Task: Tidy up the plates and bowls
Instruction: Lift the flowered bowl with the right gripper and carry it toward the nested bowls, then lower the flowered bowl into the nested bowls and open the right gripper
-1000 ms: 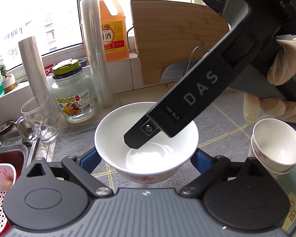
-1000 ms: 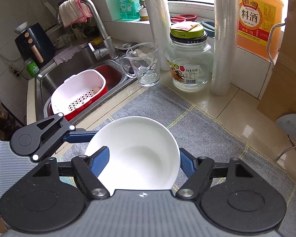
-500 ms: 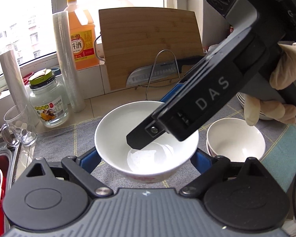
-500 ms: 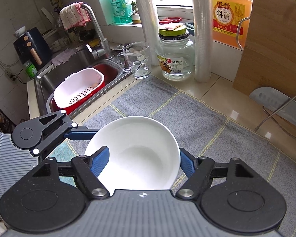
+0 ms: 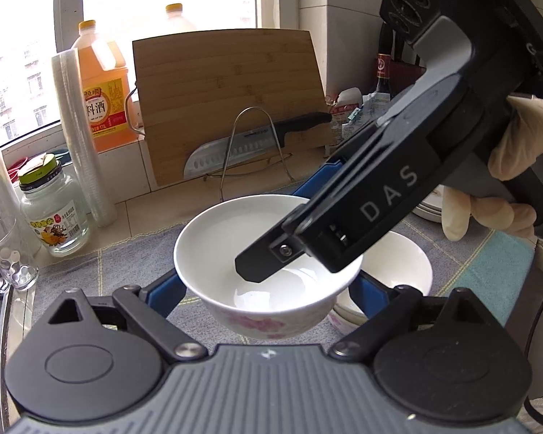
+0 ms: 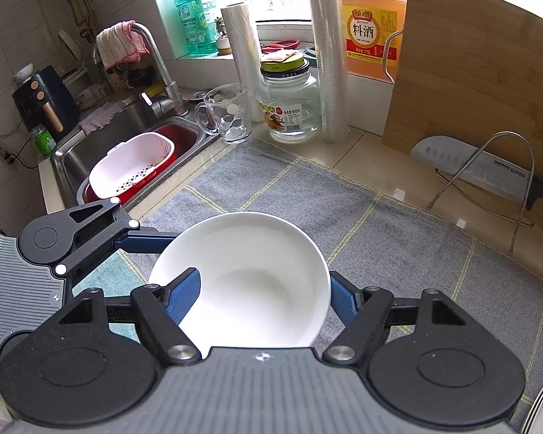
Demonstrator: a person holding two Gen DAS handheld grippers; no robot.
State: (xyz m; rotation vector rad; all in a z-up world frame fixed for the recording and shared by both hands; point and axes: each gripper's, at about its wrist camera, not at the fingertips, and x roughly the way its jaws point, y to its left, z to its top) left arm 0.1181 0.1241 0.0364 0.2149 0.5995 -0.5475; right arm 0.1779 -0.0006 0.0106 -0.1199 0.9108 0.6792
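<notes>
A white bowl [image 5: 268, 253] with pink flowers is held in the centre of the frame by the left gripper [image 5: 268, 289], its blue pads spread wide against the bowl's two sides. The right gripper [image 6: 264, 296] is closed on the same bowl [image 6: 249, 282], one pad [image 6: 184, 293] inside and the other outside the wall. More bowls [image 5: 398, 271] are seen stacked on the grey mat [image 5: 134, 264], lower right.

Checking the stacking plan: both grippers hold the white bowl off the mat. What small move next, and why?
Probably shift the bowl a little to the right, as the left wrist view shows it, until centred over the stacked bowls, then lower. The left gripper clasps its sides, the right gripper its rim, and the stack sits just past its right edge.
</notes>
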